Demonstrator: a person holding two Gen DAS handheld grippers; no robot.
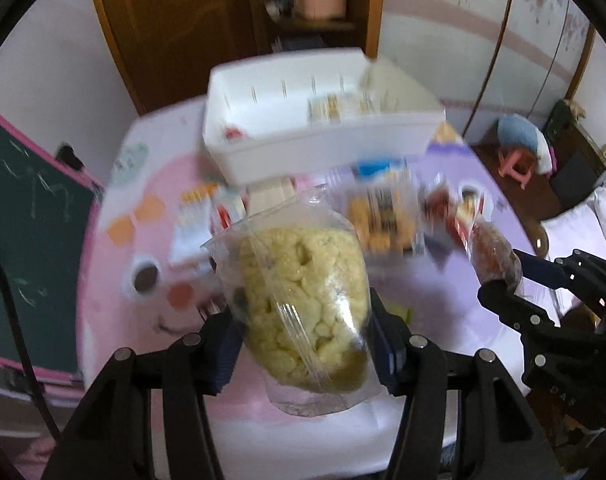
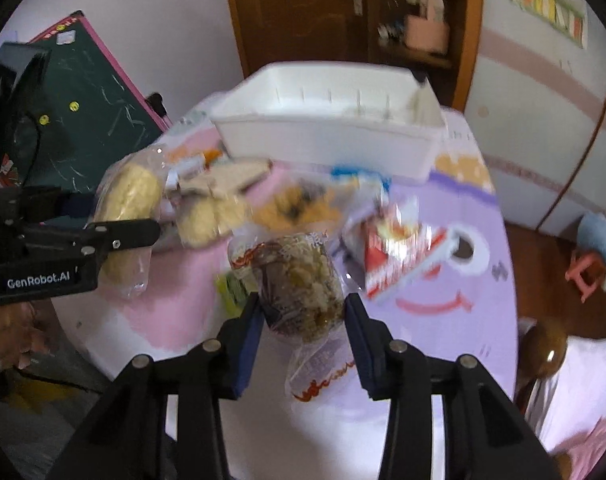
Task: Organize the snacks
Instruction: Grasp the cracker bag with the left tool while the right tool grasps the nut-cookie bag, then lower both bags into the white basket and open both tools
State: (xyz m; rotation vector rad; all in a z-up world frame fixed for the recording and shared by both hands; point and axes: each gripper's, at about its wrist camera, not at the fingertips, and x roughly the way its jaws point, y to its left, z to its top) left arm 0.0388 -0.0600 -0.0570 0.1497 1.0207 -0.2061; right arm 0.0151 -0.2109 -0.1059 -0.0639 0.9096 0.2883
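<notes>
Left wrist view: the left gripper (image 1: 303, 316) is seen partly closed, its blue pads pressed against both sides of a clear bag of pale yellow puffed snack (image 1: 303, 308); the bag is held clear of the table.
Left wrist view, 3 o'clock: the right gripper (image 1: 503, 276) is seen clamped on a dark reddish-brown packet (image 1: 495, 256).
Right wrist view: the right gripper (image 2: 303, 312) is seen partly closed, both pads pressed on a clear packet of dark and greenish-yellow snack (image 2: 299, 284) with red print; the packet's lower end hangs between the fingers.
Right wrist view, 9 o'clock: the left gripper (image 2: 123, 220) is seen with the yellow snack bag (image 2: 131, 196) gripped.
White bin (image 1: 323, 136): placed at 12 o'clock on the far part of the table; a small red item and a yellow-and-white pack are seen inside, blurred.
Table (image 1: 443, 300): covered by a pink and lilac cartoon cloth.
Loose snacks: a blue-topped orange pack (image 1: 383, 216) lies just beyond the held bag; a red and white pack (image 2: 399, 256) lies at 2 o'clock of the right gripper. Other packs are too blurred to identify.
Chalkboard (image 2: 99, 112): propped at 10 o'clock, beside the table.
</notes>
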